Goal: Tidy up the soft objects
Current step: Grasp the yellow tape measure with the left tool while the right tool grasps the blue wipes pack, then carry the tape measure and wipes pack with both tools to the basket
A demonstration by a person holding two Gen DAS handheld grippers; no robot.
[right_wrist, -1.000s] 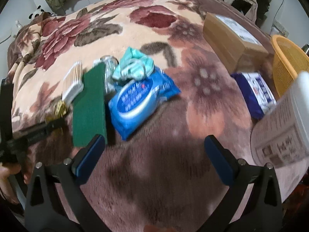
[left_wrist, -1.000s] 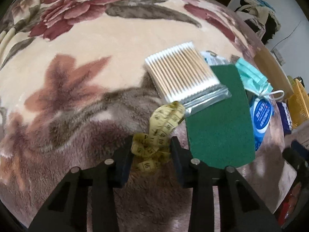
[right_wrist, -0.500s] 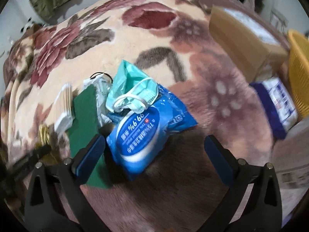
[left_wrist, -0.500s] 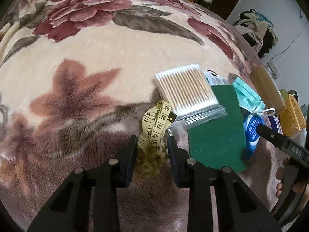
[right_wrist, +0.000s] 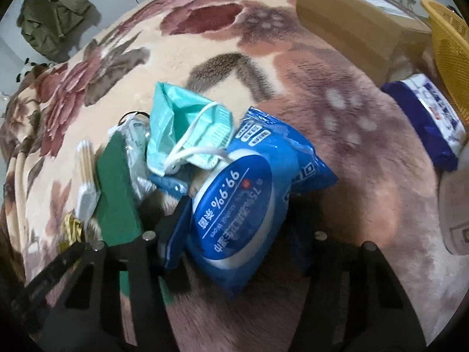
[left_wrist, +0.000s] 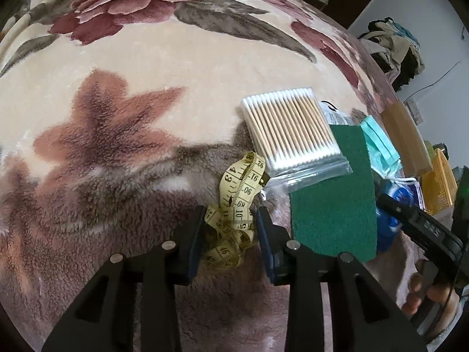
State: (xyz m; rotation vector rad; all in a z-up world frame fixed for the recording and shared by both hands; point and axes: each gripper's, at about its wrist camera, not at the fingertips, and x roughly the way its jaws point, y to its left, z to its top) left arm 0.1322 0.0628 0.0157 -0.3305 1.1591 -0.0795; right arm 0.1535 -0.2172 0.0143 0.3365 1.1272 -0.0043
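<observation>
Yellow and crumpled, the measuring tape (left_wrist: 234, 220) lay bunched on the plush floral blanket (left_wrist: 123, 94), pinched between the narrowed jaws of the left gripper (left_wrist: 229, 236) — one loop of it rose free toward the clear bag of cotton swabs (left_wrist: 288, 130) just beyond. The bag's sealed edge overlapped a green scouring pad (left_wrist: 334, 199), which lay flat to the right of the tape. Past the pad sat a teal face mask (right_wrist: 178, 126), its white ear loop draped over a blue pack of wet wipes (right_wrist: 234, 205). The right gripper (right_wrist: 237, 228) straddled that pack; its jaws had just been closing, and the blue pad of the one on the picture's left touched the pack's edge, while the other side was hidden behind the wrapper — whether it pressed could not be told. A crinkled clear wrapper (right_wrist: 133, 140) lay between pad and mask. Farther off on the blanket stood a cardboard box (right_wrist: 346, 20), a dark blue packet (right_wrist: 425, 117) and a yellow mesh basket (right_wrist: 451, 47), all well apart from the pile.
</observation>
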